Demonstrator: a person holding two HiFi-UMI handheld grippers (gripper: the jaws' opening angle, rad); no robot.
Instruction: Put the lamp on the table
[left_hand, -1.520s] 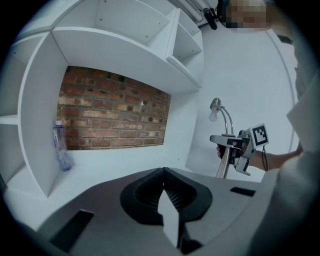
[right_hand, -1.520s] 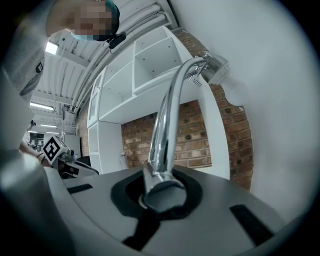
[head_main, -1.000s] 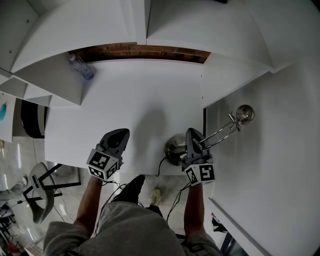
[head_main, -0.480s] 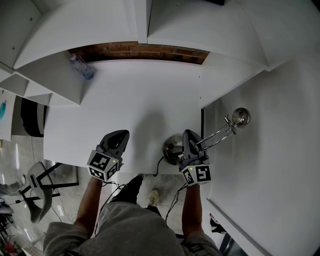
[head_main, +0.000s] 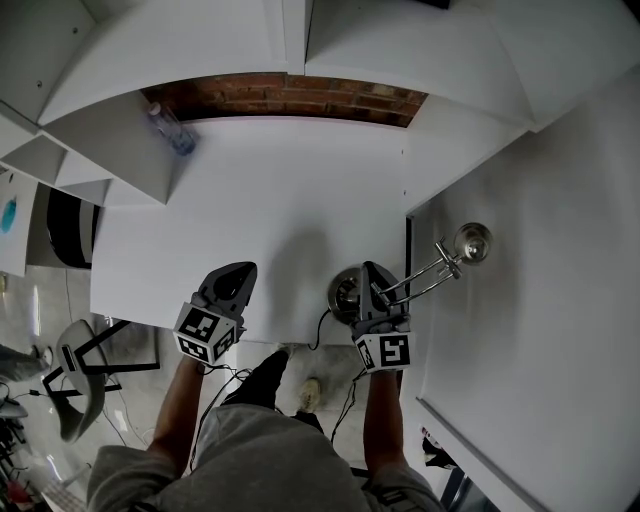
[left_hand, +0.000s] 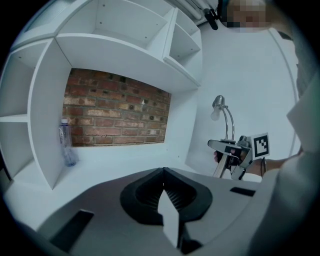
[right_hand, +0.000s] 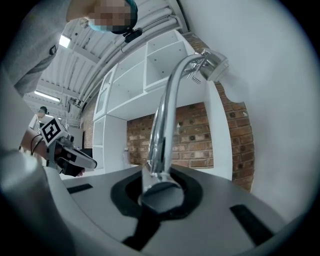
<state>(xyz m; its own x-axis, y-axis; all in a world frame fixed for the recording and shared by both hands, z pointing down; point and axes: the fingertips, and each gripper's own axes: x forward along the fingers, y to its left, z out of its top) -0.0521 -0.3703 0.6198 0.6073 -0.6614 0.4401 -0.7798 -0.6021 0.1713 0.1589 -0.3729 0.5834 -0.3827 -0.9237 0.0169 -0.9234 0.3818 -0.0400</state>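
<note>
The chrome lamp has a round base (head_main: 345, 293) over the white table's (head_main: 290, 190) front right corner. Whether the base touches the table I cannot tell. Its curved stem (head_main: 420, 275) leans right to the lamp head (head_main: 470, 242). My right gripper (head_main: 372, 272) is shut on the stem just above the base. In the right gripper view the stem (right_hand: 161, 135) rises from between the jaws of this gripper (right_hand: 159, 186) to the head (right_hand: 212, 65). My left gripper (head_main: 238, 270) hovers over the table's front edge, shut and empty (left_hand: 162, 181). From it the lamp (left_hand: 226, 120) shows at the right.
A clear plastic bottle (head_main: 172, 130) stands at the table's back left, beside white shelves (head_main: 120, 150); it also shows in the left gripper view (left_hand: 66, 142). A brick wall (head_main: 290, 98) backs the table. A white wall (head_main: 540, 300) stands at the right. A black cable (head_main: 325, 325) hangs from the lamp.
My right gripper has carried the lamp slightly left, and the lamp head has drawn in from the right wall. The left gripper has stayed put.
</note>
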